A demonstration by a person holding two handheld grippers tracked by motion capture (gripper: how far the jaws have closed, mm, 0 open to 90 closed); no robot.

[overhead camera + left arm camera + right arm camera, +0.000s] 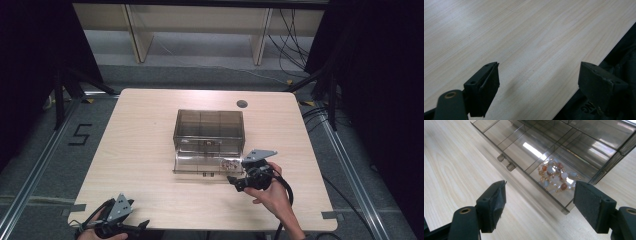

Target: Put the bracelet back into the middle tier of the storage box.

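Hovering just in front of the open box [208,131], the right tongs [234,182] stand wide apart with nothing between them, aimed at the lid's [202,164] right corner. That lid lies folded flat on the tabletop [140,150] in front of the box, and a beaded bracelet [556,175] rests in its rightmost compartment, coiled loosely, with orange, white and pale blue beads. The right tongs are near the bracelet but apart from it, short of the lid's front edge. The left tongs [539,87] are also spread apart and empty, held low over the tabletop's near edge, well away from the box to its left. Judging by this, the box is already open and the bracelet lies inside untouched; the grasp itself is not yet made, so reaching in, closing on the beads and whatever follows all remain.
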